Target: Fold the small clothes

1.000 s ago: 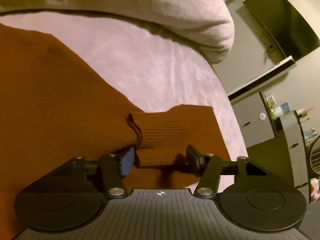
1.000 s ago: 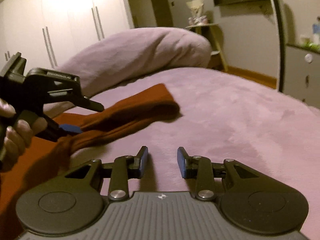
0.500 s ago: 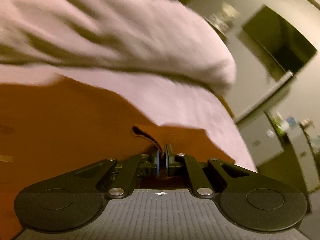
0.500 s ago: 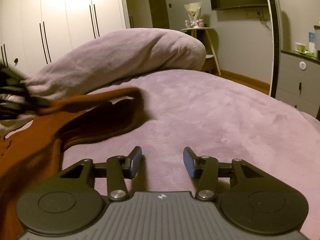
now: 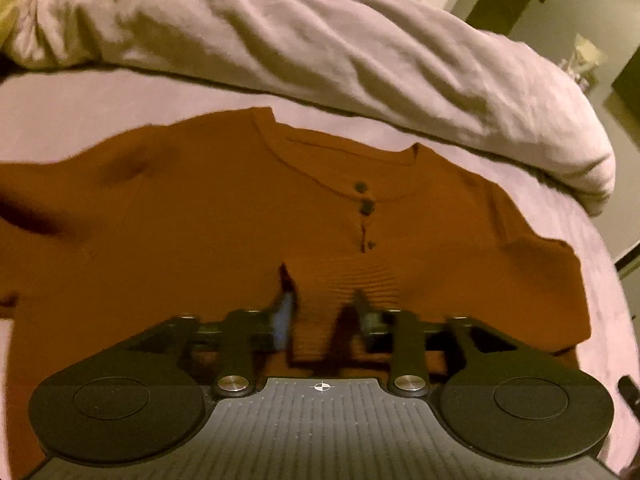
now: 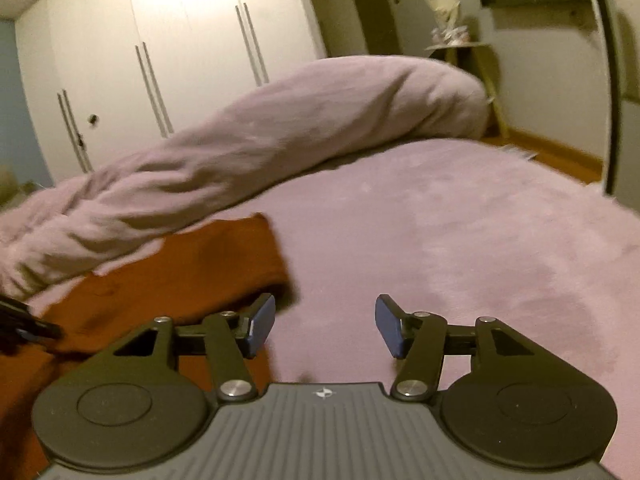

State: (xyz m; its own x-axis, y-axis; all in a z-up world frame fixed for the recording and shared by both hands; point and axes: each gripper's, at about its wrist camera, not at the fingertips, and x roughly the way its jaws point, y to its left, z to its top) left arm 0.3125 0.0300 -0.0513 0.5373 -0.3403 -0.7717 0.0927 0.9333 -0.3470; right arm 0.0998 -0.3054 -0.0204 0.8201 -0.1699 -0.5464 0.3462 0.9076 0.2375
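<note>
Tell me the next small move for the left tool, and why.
Probably lift the left tool clear: it is open, and the sleeve cuff lies folded across the shirt chest below the buttons, so this fold looks placed.

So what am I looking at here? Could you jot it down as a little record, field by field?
garment: rust-orange buttoned shirt, front up on the bed
sleeve cuff: folded in over the shirt's chest
left hand-held gripper: open, fingers either side of the cuff
right hand-held gripper: open, holding nothing, over bare bedcover
bed: pink fuzzy cover
behind shirt: bunched duvet
room: white wardrobe
</note>
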